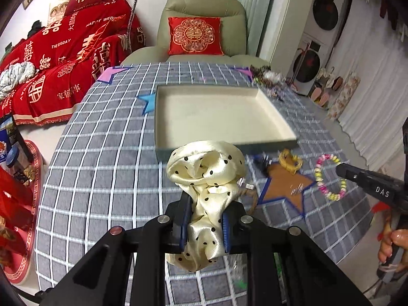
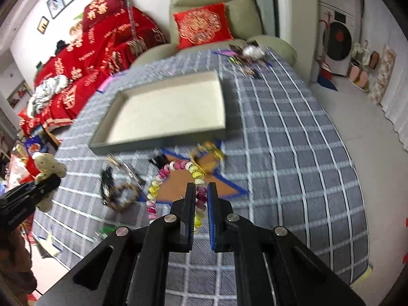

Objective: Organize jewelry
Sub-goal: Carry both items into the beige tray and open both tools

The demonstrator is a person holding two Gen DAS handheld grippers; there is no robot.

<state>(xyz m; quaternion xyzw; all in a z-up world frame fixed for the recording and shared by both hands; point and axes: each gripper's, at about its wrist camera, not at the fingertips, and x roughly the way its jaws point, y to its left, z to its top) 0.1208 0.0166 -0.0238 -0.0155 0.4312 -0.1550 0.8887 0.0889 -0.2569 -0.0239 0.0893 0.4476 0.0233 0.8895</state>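
My left gripper [image 1: 207,204] is shut on a cream polka-dot satin scrunchie [image 1: 207,168] and holds it above the table, just short of the near wall of the shallow grey box [image 1: 216,149]. It also shows at the left of the right wrist view [image 2: 47,170]. My right gripper [image 2: 202,193] is shut on a pink-and-yellow bead bracelet [image 2: 163,176], which hangs from its tip in the left wrist view [image 1: 329,176]. The box [image 2: 153,145] holds nothing.
A checked grey cloth [image 1: 102,158] with star patches covers the table. A yellow bracelet [image 1: 290,162], a brown bead bracelet [image 2: 122,196] and dark clips [image 2: 105,181] lie near the orange star [image 1: 283,186]. More jewelry is piled at the far corner [image 2: 248,53]. An armchair [image 1: 201,25] stands behind.
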